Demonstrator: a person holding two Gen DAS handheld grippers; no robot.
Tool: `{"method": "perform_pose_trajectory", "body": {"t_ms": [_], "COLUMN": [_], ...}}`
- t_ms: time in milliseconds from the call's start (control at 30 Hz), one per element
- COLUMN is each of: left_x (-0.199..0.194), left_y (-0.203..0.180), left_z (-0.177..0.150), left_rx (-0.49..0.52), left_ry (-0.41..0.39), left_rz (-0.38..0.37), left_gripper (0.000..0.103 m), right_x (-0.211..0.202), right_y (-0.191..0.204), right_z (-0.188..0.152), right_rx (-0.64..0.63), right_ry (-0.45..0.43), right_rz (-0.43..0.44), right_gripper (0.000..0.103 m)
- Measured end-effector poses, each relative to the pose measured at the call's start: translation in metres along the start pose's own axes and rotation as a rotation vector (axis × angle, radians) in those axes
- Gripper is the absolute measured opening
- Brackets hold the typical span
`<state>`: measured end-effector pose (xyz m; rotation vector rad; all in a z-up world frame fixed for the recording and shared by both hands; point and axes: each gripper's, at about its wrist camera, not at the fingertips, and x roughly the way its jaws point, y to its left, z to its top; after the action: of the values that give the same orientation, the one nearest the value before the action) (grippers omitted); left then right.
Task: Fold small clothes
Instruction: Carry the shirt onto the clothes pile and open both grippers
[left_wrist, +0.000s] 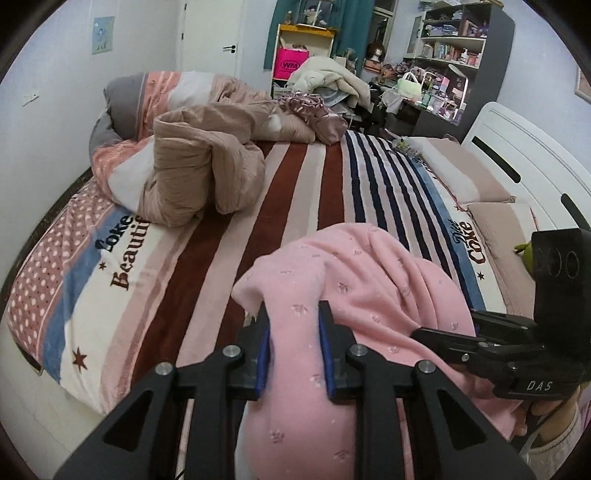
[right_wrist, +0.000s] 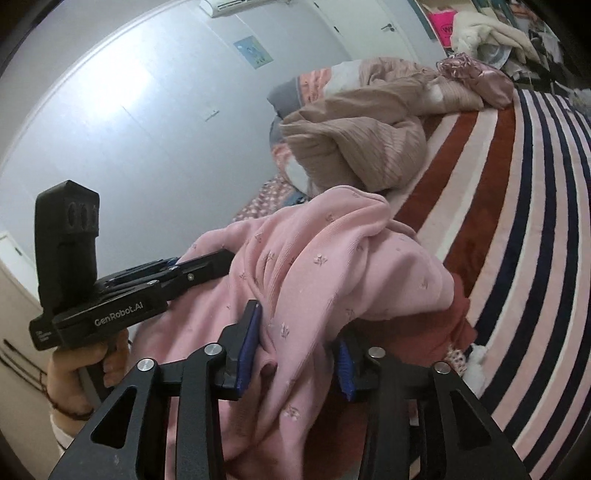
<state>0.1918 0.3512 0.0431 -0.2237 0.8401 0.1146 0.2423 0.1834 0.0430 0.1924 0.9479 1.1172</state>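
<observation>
A small pink garment (left_wrist: 369, 280) with a tiny flower print hangs bunched above the striped bed. My left gripper (left_wrist: 293, 332) is shut on a thick fold of it, with the cloth filling the gap between the blue pads. My right gripper (right_wrist: 299, 339) is shut on another fold of the same garment (right_wrist: 317, 258). Each gripper shows in the other's view: the right one (left_wrist: 436, 334) at the right edge, the left one (right_wrist: 207, 264) at the left. A dark red piece of cloth (right_wrist: 436, 325) lies under the pink garment.
The bed has a striped blanket (left_wrist: 295, 184). A crumpled beige and pink duvet (left_wrist: 192, 166) lies at its far left. Pillows (left_wrist: 480, 184) and a white headboard (left_wrist: 517, 147) are at the right. Cluttered shelves (left_wrist: 454, 48) and a clothes pile (left_wrist: 325, 81) stand beyond the bed.
</observation>
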Motion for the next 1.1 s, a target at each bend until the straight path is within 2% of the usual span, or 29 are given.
{"method": "perform_pose_trajectory", "body": {"t_ms": [100,167,233,267,533,633,767,833,933,1100], "left_x": [-0.002,-0.012,-0.018,-0.023,-0.059,-0.072,-0.085,-0.089,-0.092,-0.084], "left_y": [-0.002,-0.008,-0.010,-0.011,-0.027,-0.042,-0.081,-0.105,-0.141,-0.214], "left_z": [0.001,0.003,0.005,0.007,0.007,-0.001,-0.028,-0.046,-0.072,-0.126], "left_rx": [0.000,0.000,-0.004,-0.005,0.013,0.024,0.082,0.097,0.116,0.186], "left_ry": [-0.004,-0.026,-0.053,-0.067,-0.145,-0.183,-0.264,-0.308,-0.385,-0.512], "left_rz": [0.012,0.025,0.011,0.006,0.047,0.084,0.100,0.077,0.070,0.040], "left_gripper": [0.027,0.038,0.048,0.051,0.059,0.067,0.067,0.068,0.076,0.078], "right_x": [0.000,-0.006,-0.016,-0.021,-0.061,-0.081,-0.106,-0.121,-0.147,-0.200], "right_y": [-0.007,-0.008,-0.005,-0.005,-0.006,-0.009,-0.017,-0.025,-0.048,-0.093], "right_z": [-0.002,-0.002,-0.001,-0.001,-0.002,-0.013,-0.041,-0.058,-0.087,-0.140], "right_rx": [-0.008,-0.028,-0.065,-0.081,-0.108,-0.126,-0.183,-0.199,-0.203,-0.231], "right_ry": [0.021,0.030,0.021,0.014,-0.039,-0.062,-0.095,-0.116,-0.148,-0.216], "right_rz": [0.018,0.023,0.013,0.010,-0.009,-0.013,-0.071,-0.099,-0.157,-0.308], "right_gripper": [0.042,0.051,0.065,0.067,0.067,0.067,0.068,0.068,0.068,0.068]}}
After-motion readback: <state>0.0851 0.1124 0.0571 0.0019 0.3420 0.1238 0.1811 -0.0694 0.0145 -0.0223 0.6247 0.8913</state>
